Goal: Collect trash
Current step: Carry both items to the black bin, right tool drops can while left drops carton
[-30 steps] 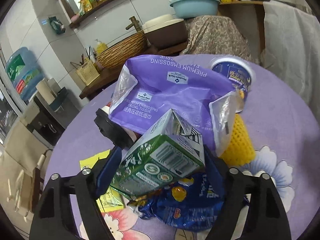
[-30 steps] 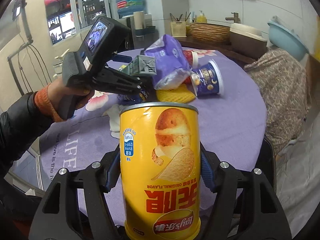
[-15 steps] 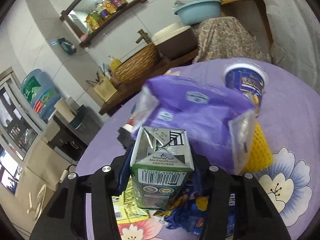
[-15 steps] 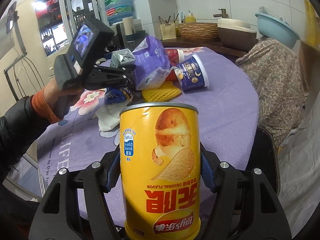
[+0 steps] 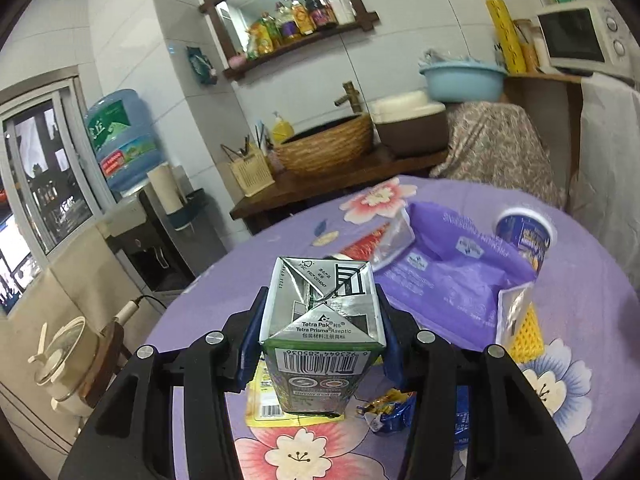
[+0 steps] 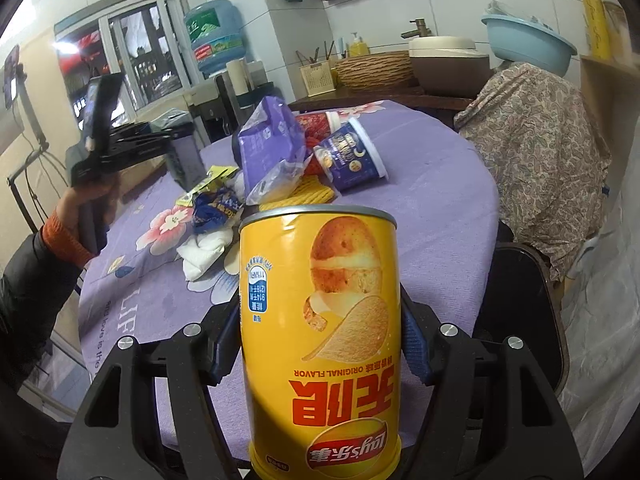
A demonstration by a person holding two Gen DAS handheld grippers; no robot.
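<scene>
Left wrist view: the left gripper (image 5: 322, 330) pinches a green and silver drink carton (image 5: 322, 332) by its two flat side walls, its blue pads (image 5: 251, 330) pressed against the card; the jaws closed on it within the last second, and the carton is now held clear above the round table (image 5: 588, 304) with its purple flowered cloth. The carton is folded, waxy cardboard, probably empty and light, and would likely dent if squeezed harder, so the flat sides are the sensible hold. Beyond it lie a soft purple tissue pack (image 5: 452, 280), a blue paper cup (image 5: 526, 242) on its side, a yellow foam net (image 5: 528, 332) and a crinkled blue wrapper (image 5: 390, 410). Right wrist view: the right gripper (image 6: 320, 340) clamps a yellow crisp can (image 6: 320, 340) around its smooth round wall, label upside down, over the near table edge. The tube looks stiff, light and somewhat slippery. White crumpled tissue (image 6: 204, 250) lies near the wrapper.
</scene>
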